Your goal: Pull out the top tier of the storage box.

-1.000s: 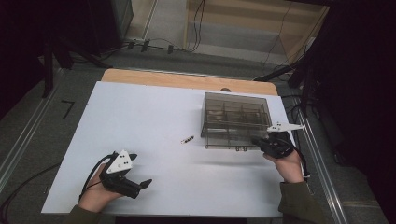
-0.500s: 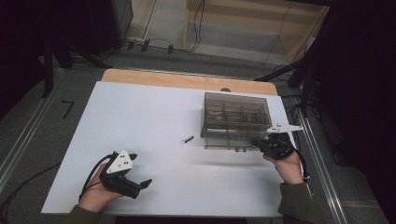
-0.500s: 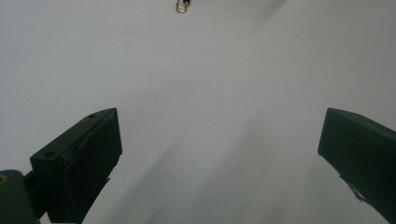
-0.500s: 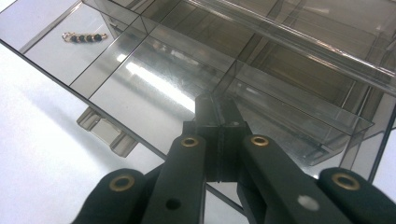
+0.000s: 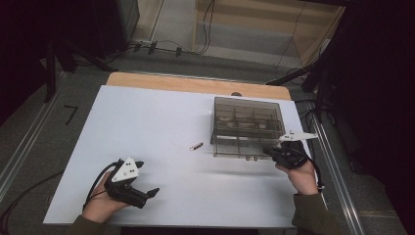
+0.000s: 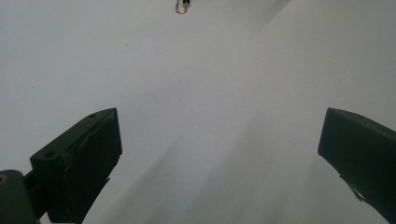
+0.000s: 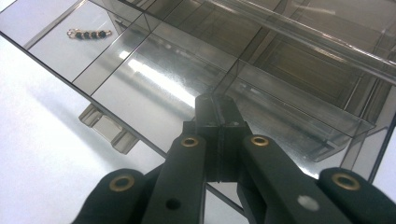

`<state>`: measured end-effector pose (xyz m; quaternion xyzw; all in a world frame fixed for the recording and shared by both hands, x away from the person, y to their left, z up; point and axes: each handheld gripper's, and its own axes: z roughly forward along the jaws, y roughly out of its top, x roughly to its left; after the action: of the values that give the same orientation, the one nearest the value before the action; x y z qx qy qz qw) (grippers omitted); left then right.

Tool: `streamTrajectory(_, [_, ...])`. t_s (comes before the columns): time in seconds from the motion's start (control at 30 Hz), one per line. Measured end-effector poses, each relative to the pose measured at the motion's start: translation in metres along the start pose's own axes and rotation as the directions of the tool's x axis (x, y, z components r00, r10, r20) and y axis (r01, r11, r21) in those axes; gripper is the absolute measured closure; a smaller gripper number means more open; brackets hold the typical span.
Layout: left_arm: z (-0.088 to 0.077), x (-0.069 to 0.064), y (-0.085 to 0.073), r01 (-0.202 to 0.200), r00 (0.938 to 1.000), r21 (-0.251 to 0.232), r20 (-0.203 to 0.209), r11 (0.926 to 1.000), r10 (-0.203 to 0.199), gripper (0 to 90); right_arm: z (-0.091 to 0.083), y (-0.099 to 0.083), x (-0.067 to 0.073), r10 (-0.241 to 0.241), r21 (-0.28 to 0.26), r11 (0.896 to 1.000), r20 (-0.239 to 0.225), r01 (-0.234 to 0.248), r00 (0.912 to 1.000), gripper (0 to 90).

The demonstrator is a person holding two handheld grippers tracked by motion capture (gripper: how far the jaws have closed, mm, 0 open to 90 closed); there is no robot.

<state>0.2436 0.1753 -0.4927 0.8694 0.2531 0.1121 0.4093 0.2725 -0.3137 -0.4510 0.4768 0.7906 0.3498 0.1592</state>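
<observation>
Currently the right gripper (image 7: 219, 105) is clamped shut against the front edge of the clear box (image 5: 247, 125), apparently to work its lid. The left gripper (image 5: 142, 192) rests open, near the small beaded piece (image 5: 196, 146).

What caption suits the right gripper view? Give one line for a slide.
Shut right gripper pressed on the lid of a smoky clear compartment box, small beaded piece beyond.
</observation>
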Motion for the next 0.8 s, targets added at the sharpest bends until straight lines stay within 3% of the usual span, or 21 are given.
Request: streamTrajectory(0.8, [0.0, -0.0004, 0.0003, -0.004, 1.0, 0.001, 0.0, 1.0, 0.004, 0.0, -0.0036, -0.0037, 0.005, 0.007, -0.005, 1.0, -0.019, -0.007, 0.9998, 87.8])
